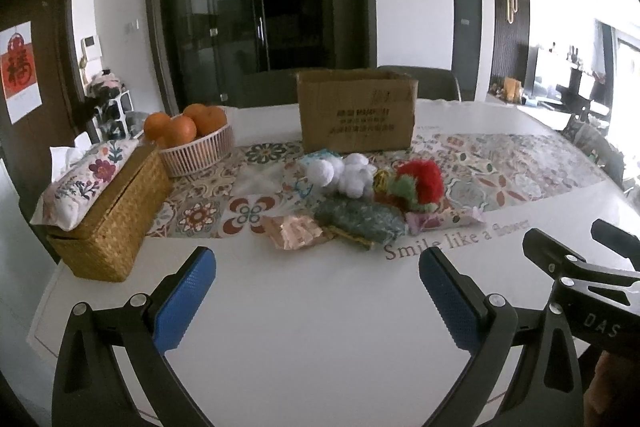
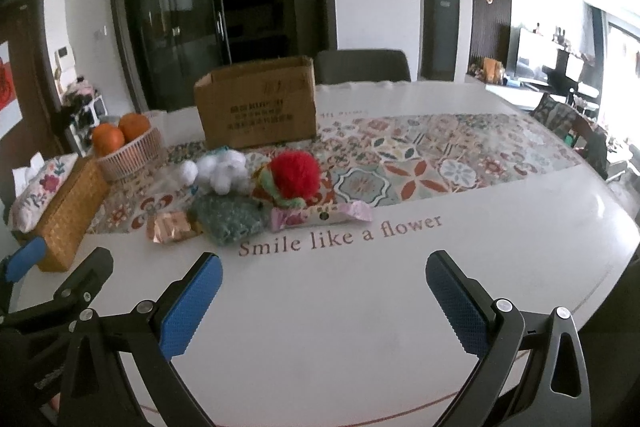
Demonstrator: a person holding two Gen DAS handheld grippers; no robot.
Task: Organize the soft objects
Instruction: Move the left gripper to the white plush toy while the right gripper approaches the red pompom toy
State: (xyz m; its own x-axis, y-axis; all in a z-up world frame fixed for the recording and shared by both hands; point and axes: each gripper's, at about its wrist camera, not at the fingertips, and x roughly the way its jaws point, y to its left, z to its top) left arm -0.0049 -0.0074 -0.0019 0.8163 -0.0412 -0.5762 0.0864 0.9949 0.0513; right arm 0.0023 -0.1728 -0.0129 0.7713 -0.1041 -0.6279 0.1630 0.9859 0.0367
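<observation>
A pile of soft objects lies mid-table: white fluffy balls (image 1: 344, 173) (image 2: 218, 167), a red pompom (image 1: 420, 179) (image 2: 294, 173), a green knitted pouch (image 1: 360, 221) (image 2: 228, 217), a shiny copper packet (image 1: 296, 233) (image 2: 170, 227) and a pink wrapper (image 1: 444, 217) (image 2: 320, 217). An open cardboard box (image 1: 356, 113) (image 2: 258, 105) stands behind them. My left gripper (image 1: 316, 291) is open and empty, short of the pile. My right gripper (image 2: 324, 301) is open and empty, also short of it.
A wicker tissue box (image 1: 108, 215) (image 2: 66, 213) with a floral cover sits at the left. A pink basket of oranges (image 1: 196, 147) (image 2: 128, 151) is behind it. A patterned runner (image 2: 440, 155) crosses the white table (image 1: 320, 327). A chair (image 2: 362, 67) stands at the far side.
</observation>
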